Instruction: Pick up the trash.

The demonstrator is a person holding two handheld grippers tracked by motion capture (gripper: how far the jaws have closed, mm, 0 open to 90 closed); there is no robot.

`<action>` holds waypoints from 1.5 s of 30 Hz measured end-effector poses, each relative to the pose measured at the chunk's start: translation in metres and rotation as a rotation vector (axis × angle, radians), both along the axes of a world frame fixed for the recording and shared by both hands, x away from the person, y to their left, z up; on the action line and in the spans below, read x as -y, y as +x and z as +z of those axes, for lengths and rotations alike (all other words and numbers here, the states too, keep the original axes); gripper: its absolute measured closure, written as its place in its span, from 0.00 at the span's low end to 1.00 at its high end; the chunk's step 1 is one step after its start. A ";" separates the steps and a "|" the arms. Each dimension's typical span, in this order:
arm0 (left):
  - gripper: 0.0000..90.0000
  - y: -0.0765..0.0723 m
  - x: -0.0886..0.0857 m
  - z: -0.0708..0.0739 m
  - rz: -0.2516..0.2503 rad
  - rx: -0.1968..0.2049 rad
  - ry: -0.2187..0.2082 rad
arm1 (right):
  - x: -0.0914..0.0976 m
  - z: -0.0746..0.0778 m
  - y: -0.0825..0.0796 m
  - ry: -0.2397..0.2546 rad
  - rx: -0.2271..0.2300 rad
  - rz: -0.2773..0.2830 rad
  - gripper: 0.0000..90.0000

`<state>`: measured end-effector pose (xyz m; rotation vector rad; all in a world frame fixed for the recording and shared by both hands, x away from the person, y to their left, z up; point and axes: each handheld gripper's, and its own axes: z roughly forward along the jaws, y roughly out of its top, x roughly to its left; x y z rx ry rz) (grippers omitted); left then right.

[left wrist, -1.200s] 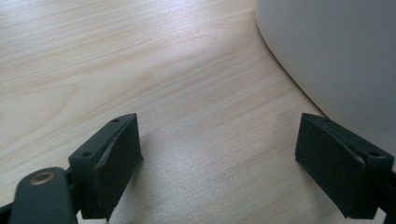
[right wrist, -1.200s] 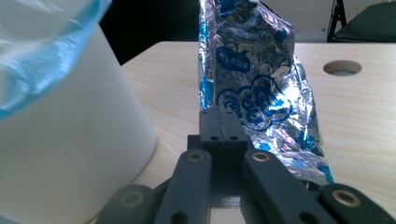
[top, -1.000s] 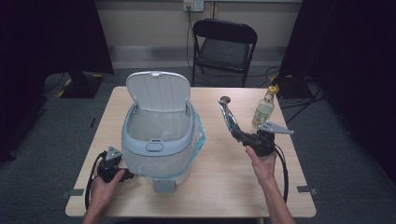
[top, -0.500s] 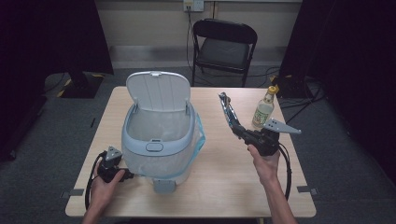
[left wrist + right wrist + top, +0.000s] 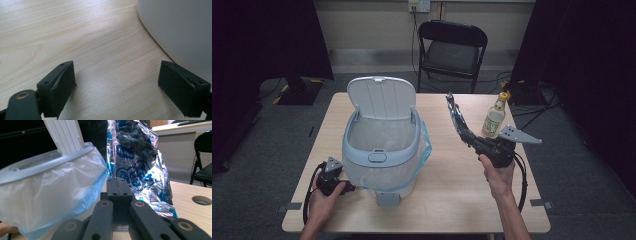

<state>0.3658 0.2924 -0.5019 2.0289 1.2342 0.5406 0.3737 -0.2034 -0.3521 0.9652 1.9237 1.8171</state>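
Observation:
A silver and blue foil wrapper (image 5: 456, 114) (image 5: 135, 162) stands up from my right gripper (image 5: 467, 134) (image 5: 117, 185), whose jaws are shut on its lower edge. It hangs above the table, to the right of a white bin (image 5: 382, 142) (image 5: 47, 192) with its lid (image 5: 381, 98) raised and a clear liner bag inside. My left gripper (image 5: 343, 186) (image 5: 117, 85) rests on the table (image 5: 462, 190) at the bin's left front, jaws open with only bare wood (image 5: 82, 42) between them. The bin's white wall (image 5: 180, 30) is just beside its right jaw.
A glass bottle with a yellow cap (image 5: 495, 116) stands on the table behind my right hand. A round hole (image 5: 201, 200) is cut in the tabletop near the far edge. A black folding chair (image 5: 452, 47) stands beyond the table. Cables trail from both grippers.
My right gripper has risen with the wrapper in it, and the wrapper now stands more upright. The left gripper has stayed where it was.

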 end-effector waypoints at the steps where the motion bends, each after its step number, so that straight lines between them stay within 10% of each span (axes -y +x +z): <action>1: 0.15 0.000 0.000 0.000 0.000 -0.001 -0.004 | 0.000 0.001 -0.001 0.004 0.002 0.002 1.00; 27: 0.15 0.000 0.001 0.000 0.004 -0.001 -0.004 | -0.025 0.062 -0.020 0.071 0.127 0.102 1.00; 45: 0.15 0.000 0.000 0.000 0.004 0.000 -0.002 | -0.085 0.094 -0.036 0.069 0.198 0.275 1.00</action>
